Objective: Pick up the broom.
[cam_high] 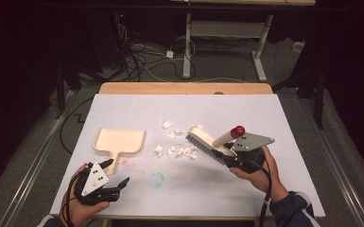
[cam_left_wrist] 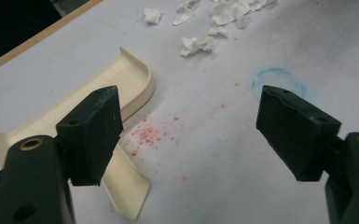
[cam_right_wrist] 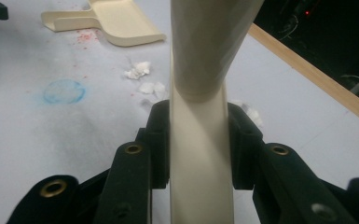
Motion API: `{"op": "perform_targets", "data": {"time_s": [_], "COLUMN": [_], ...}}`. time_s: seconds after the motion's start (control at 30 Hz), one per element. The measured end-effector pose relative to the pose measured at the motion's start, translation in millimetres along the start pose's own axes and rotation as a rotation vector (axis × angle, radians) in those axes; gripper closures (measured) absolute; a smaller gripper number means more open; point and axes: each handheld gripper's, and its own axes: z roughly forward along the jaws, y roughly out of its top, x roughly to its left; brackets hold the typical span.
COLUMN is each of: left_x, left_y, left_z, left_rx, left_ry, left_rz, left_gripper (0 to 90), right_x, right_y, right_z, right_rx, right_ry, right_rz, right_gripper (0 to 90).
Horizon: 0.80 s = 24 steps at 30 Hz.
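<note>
A white-covered table (cam_high: 283,161) with a wooden far edge carries everything, and the cream dustpan (cam_high: 120,140) on its left half serves as the landmark. The dustpan lies flat, its open mouth facing the far edge and its short handle pointing toward the person.

To the right of the dustpan, the cream brush (cam_high: 212,144) is held tilted above the table, bristles down and its red-tipped handle rising to the right. The right gripper (cam_high: 238,158), in the person's right hand, is clamped on the brush body; in the right gripper view the two jaws press against both sides of the cream body (cam_right_wrist: 198,154).

Just near the dustpan's handle, on the person's side, the left gripper (cam_high: 116,175) hovers in the left hand with its jaws spread wide apart and nothing between them; in the left gripper view (cam_left_wrist: 191,135) the handle lies under the left jaw.

Between the dustpan and the brush lie crumpled white paper scraps (cam_high: 177,150), scattered loosely, some touching the bristles.

Right of the dustpan's handle is a faint blue ring stain (cam_high: 157,179). Beside the handle is a sprinkling of red specks (cam_left_wrist: 147,135).
</note>
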Motion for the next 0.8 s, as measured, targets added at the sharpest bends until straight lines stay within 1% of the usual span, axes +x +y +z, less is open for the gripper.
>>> {"op": "perform_targets", "data": {"time_s": [0.1,0.2,0.37,0.43,0.5,0.6,0.7,0.8], "left_x": [0.8,0.9,0.0,-0.4,-0.1,-0.8,-1.6,-1.9], "left_y": [-1.3,-3.0,-5.4,-6.3,-7.0,-7.9,-8.6,-9.3], "left_z": [2.2,3.7,0.9,0.1,-0.6,-0.9,-0.8,-0.8], "left_rx": [0.011,0.016,0.027,0.02,0.02,0.027,0.035,0.039], "left_ry": [-0.004,-0.009,-0.006,-0.004,-0.003,-0.004,-0.012,-0.014], "left_rz": [0.0,-0.005,0.001,-0.012,-0.016,-0.016,-0.015,-0.016], "left_gripper": [21.6,21.6,21.6,21.6,21.6,21.6,21.6,21.6], "right_x": [-2.7,-5.4,-9.4,-11.2,-13.6,-18.2,-25.6,-33.4], "right_y": [-0.6,-1.6,-1.0,-0.3,0.1,1.1,1.9,1.1], "right_z": [-0.8,-0.5,1.3,2.7,4.7,8.2,13.2,21.5], "right_rx": [0.0,0.003,0.005,0.003,0.003,0.012,0.016,0.029], "right_ry": [-0.019,-0.027,-0.047,-0.052,-0.059,-0.095,-0.126,-0.146], "right_rz": [0.008,0.016,0.024,0.028,0.032,0.025,0.028,0.048], "right_gripper": [67.7,67.7,67.7,67.7,67.7,67.7,67.7,67.7]}}
